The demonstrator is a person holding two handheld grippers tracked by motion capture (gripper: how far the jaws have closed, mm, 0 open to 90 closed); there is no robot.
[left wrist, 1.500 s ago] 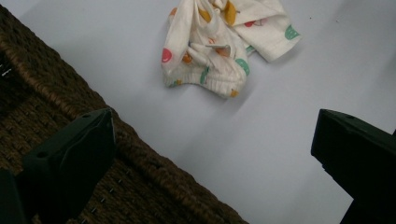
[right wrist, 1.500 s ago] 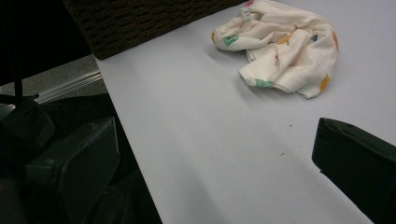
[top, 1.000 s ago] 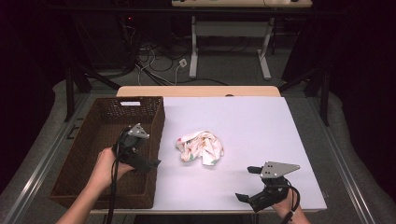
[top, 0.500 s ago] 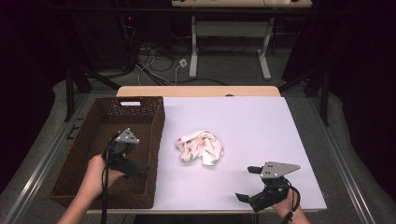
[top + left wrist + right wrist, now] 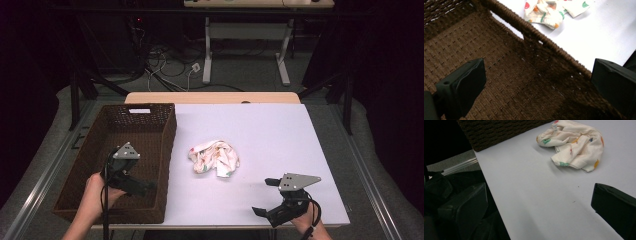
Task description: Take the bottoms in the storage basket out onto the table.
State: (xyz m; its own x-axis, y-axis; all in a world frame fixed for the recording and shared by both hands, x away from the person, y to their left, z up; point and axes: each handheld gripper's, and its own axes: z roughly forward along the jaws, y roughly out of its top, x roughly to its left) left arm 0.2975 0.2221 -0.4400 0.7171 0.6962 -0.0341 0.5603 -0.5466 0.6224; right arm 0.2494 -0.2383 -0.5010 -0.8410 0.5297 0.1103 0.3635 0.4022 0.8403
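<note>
A crumpled white cloth (image 5: 214, 158) with coloured prints lies on the white table, just right of a brown wicker basket (image 5: 165, 150). My left gripper (image 5: 145, 186) is inside the basket near its front right corner, open, with only the woven floor between its jaws. In the left gripper view, that gripper (image 5: 537, 82) faces the basket wall (image 5: 544, 40), with the cloth (image 5: 551, 10) beyond it. My right gripper (image 5: 265, 196) hovers open near the table's front edge, right of the cloth. In the right gripper view, the gripper (image 5: 539, 207) points toward the cloth (image 5: 574, 147) and the basket (image 5: 499, 130).
The white table top (image 5: 280, 135) stretches behind and right of the cloth. A white label (image 5: 139, 110) sits on the basket's far wall. Beyond the table are desk legs (image 5: 207, 55) and cables on the floor.
My left gripper has drawn back left from the basket's right rim and sunk lower into the basket. The right gripper and the cloth have not moved.
</note>
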